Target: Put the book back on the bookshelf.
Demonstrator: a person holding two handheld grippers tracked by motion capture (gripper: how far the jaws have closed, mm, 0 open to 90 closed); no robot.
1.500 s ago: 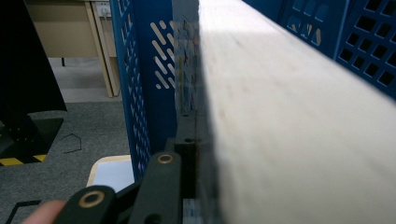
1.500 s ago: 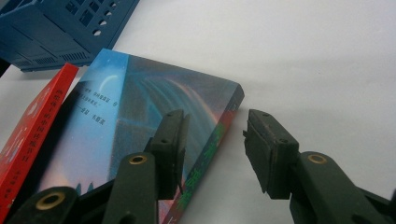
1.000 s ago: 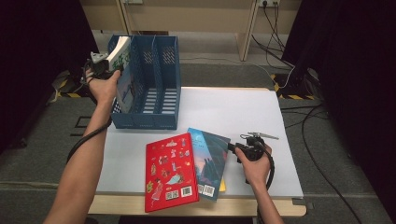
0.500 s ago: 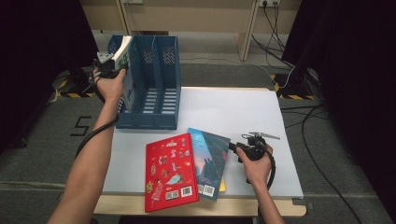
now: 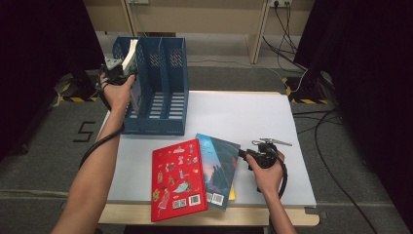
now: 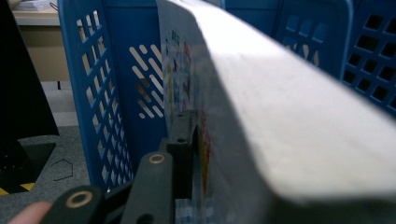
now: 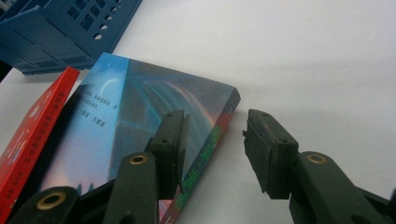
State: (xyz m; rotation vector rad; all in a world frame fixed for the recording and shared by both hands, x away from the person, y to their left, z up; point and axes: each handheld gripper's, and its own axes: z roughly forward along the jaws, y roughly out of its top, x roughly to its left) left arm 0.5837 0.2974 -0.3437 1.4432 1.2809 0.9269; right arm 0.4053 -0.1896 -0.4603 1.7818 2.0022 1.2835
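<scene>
A thick white-paged book (image 5: 132,54) stands tilted in the leftmost slot of the blue file rack (image 5: 173,63). My left gripper (image 5: 117,67) is at its edge, and its jaws have just been opening with the book (image 6: 289,116) between them. The near pad (image 6: 185,149) lies just off the cover and the book hides the far jaw. My right gripper (image 5: 243,155) rests low on the white table (image 5: 243,112). It stands open (image 7: 215,140) astride the near corner of the blue book (image 7: 140,107), one jaw over the cover and one over the table.
A red book (image 5: 178,178) lies flat at the table's front edge, partly overlapped by the blue book (image 5: 219,165). A yellow item (image 5: 232,196) peeks out under the blue book. The rack's two right slots hold nothing. Cables trail on the floor at the right.
My left hand and its book have shifted a little to the right, closer into the rack's left slot. The right hand has kept still.
</scene>
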